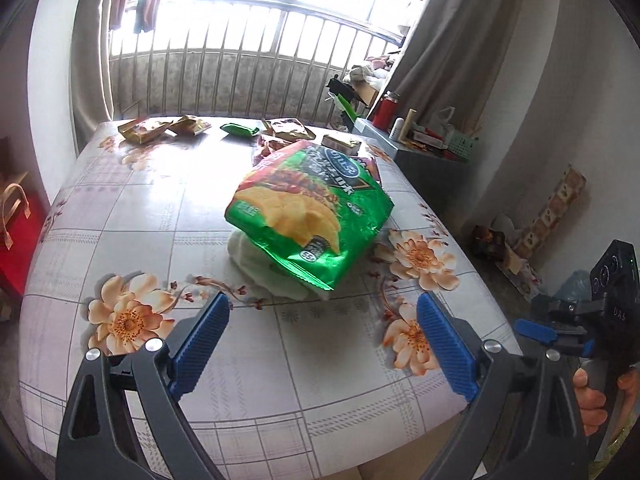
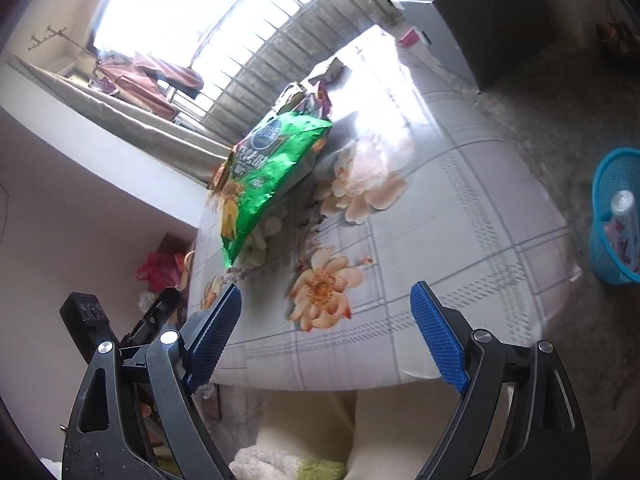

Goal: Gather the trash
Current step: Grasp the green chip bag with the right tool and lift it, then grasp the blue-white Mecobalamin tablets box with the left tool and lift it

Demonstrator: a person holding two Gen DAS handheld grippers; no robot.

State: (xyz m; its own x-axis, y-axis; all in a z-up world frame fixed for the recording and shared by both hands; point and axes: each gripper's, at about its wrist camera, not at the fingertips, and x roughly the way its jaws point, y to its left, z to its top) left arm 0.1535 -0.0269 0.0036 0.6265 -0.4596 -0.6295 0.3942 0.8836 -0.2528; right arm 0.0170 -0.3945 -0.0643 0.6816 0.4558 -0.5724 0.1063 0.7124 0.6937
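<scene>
Left wrist view looks down along the worktop (image 1: 256, 364), a table under a flowered plastic cloth, with both tools held above its near edge. Ahead of the left hand-held gripper (image 1: 322, 344), between the lines of its two blue pads and well beyond their tips, lies the big green chip bag (image 1: 308, 216), propped on a crumpled white wad (image 1: 264, 268). That bag looks like the next piece of trash. Its foil is slick and puffy, so a pinch on the serrated near seam should hold better than a squeeze across the belly.

Off to the far right of the right hand-held gripper (image 2: 326, 336), on the floor, stands a blue basket (image 2: 618, 220) with something already in it, probably the bin. In the right wrist view the bag sits ahead and to the left of the jaws.

Beyond the bag, along the far edge, lie smaller gold wrappers (image 1: 146, 130) and a small green packet (image 1: 240, 129).

Both tools have their jaws spread wide with nothing between the pads; neither touches the bag.
</scene>
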